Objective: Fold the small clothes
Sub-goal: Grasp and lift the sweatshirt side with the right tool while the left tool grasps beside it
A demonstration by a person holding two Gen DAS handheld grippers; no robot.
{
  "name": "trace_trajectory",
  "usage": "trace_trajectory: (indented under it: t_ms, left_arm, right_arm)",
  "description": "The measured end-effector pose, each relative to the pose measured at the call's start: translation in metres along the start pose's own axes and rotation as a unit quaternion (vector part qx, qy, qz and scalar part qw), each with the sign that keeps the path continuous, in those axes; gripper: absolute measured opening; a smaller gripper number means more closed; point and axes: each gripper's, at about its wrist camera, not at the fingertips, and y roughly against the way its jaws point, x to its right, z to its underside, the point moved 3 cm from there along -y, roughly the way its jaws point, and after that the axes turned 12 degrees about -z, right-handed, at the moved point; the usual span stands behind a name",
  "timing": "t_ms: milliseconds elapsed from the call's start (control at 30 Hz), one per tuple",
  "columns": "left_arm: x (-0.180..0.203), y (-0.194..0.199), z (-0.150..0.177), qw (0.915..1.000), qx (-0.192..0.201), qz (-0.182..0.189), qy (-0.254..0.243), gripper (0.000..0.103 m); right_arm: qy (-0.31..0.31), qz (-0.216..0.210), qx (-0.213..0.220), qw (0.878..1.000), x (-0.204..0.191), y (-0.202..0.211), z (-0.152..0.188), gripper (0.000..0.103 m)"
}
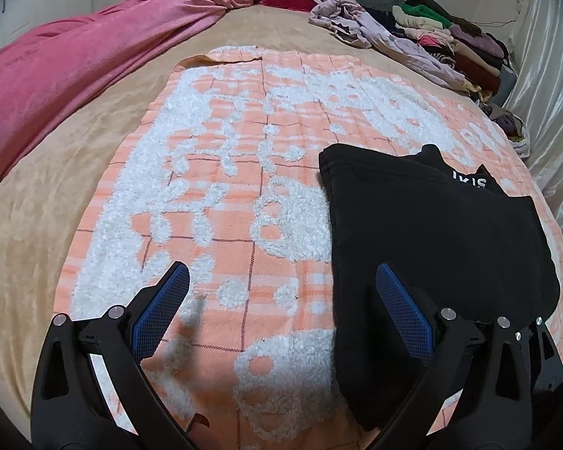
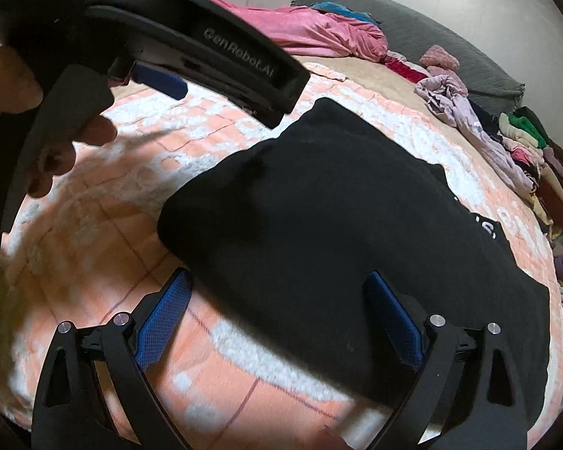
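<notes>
Left wrist view
Landmark: the orange-and-white towel [image 1: 221, 172] spread flat on the tan bedcover [image 1: 75, 172].
Garment: the black garment [image 1: 431, 232] lies folded on the towel's right part, white lettering showing at its far edge.
Left gripper [image 1: 281, 292]: jaws wide apart, holding nothing; one blue pad hangs over bare towel, the other over the garment's left edge.
Beyond the towel: a pink blanket [image 1: 94, 56] on the far left, a pile of clothes [image 1: 450, 37] on the far right.

Right wrist view
Garment: the black garment [image 2: 337, 225] fills the middle, still on the towel [image 2: 94, 262], its near edge between the fingers.
Right gripper [image 2: 277, 300]: jaws spread wide, empty, poised over the garment's near edge.
Other tool: the left gripper's body [image 2: 206, 48] is above the towel's far left, a hand [image 2: 37, 112] on it.

Risk
Layers: a pinch on only the top layer would likely pull the fold open.
Towel: a deep bite could catch the fluffy towel and drag it along.
Crowding: the two tools are close, so they may collide.
</notes>
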Motion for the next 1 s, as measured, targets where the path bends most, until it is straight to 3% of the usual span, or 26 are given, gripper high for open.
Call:
trace_trajectory:
  t_ms: [400,667,733,767,800,900,1000]
  left_arm:
    - [-0.001,-0.004,-0.003,0.9999,-0.001,0.01,0.008,0.093]
    - [-0.001,-0.005,-0.003,0.9998,-0.006,0.016,0.01,0.093]
    - [-0.001,-0.008,-0.004,0.9997,-0.013,0.016,0.012,0.093]
    - [0.0,-0.009,-0.004,0.9996,-0.017,0.018,0.014,0.093]
    - [0.0,-0.01,-0.005,0.9993,-0.021,0.025,0.019,0.093]
    - [0.003,-0.014,-0.009,0.9983,-0.032,0.04,0.029,0.093]
    - [0.01,-0.018,-0.017,0.9961,-0.045,0.064,0.042,0.093]
  right_arm:
    - [0.035,0.017,0.006,0.999,-0.001,0.001,0.0,0.094]
    - [0.059,0.065,0.005,0.996,0.006,-0.007,0.0,0.092]
    - [0.048,0.065,0.01,0.997,0.012,-0.012,-0.003,0.086]
    - [0.045,0.061,0.012,0.997,0.014,-0.013,-0.004,0.077]
    - [0.045,0.055,0.022,0.997,0.014,-0.01,-0.005,0.054]
    - [0.033,0.03,0.049,0.998,0.016,0.002,-0.007,0.026]
    - [-0.002,0.004,0.069,0.998,0.022,0.012,-0.007,0.015]
